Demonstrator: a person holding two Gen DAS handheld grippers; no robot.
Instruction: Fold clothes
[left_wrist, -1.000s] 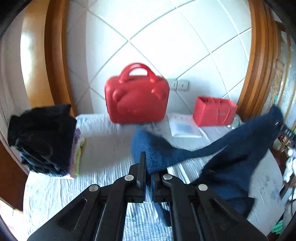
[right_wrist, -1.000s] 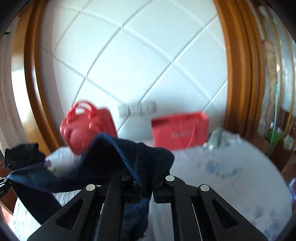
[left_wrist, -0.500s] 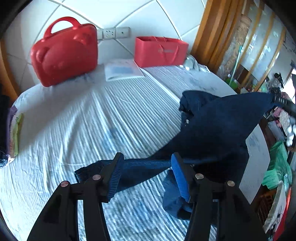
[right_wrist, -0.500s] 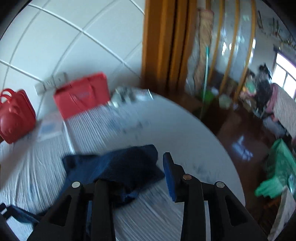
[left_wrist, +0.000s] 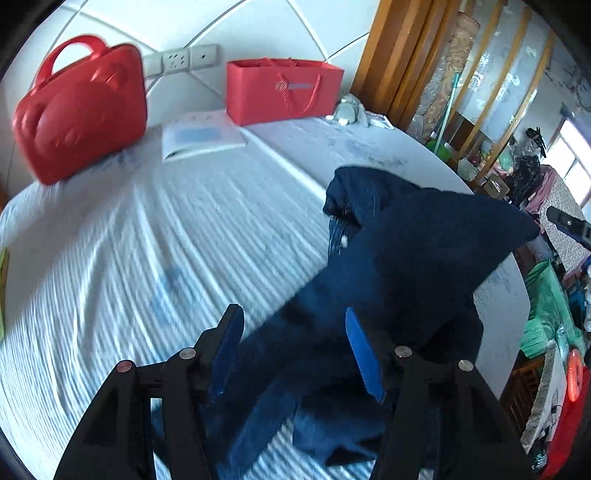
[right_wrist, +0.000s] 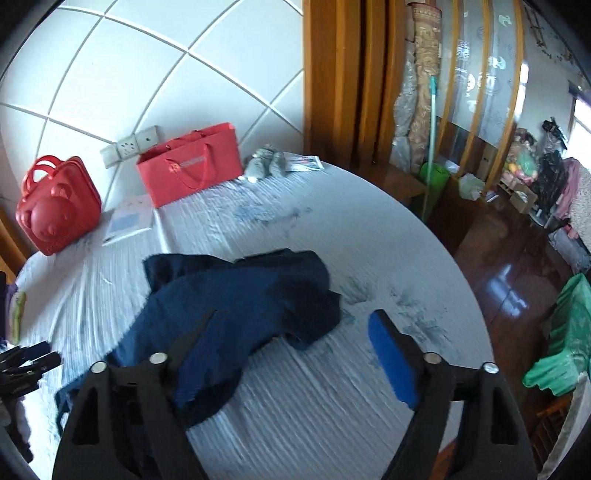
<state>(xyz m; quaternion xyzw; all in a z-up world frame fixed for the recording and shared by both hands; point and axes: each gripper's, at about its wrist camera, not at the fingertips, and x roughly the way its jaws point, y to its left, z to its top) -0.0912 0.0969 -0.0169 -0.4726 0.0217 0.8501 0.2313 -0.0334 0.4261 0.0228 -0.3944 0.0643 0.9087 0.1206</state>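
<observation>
**Observer A:** Both claws have parted since a second ago. At that point each was clamped on the dark blue garment (right_wrist: 236, 306) and held it lifted; half a second ago they were already spread, and now the garment lies on the bed (right_wrist: 332, 229).

**Observer B:** Confirm the claw states.

**Observer A:** Left claw (left_wrist: 291, 350): fingers wide apart, cloth lying between them but not gripped. Right claw (right_wrist: 295, 343): fingers wide apart, its right pad over bare sheet, garment under its left finger.

**Observer B:** Position of the garment?

**Observer A:** Middle of the bed, toward the near edge, well apart from the red case (right_wrist: 55, 210) and red paper bag (right_wrist: 188, 162) at the wall.

**Observer B:** Progress of the fold?

**Observer A:** Judged incomplete. The garment lies in a rumpled heap: one portion doubled over another, edges uneven, a strip trailing toward the left claw. No flat, squared packet is visible. Remaining, by my estimate: spread it flat, align the edges, make the folds.
</observation>
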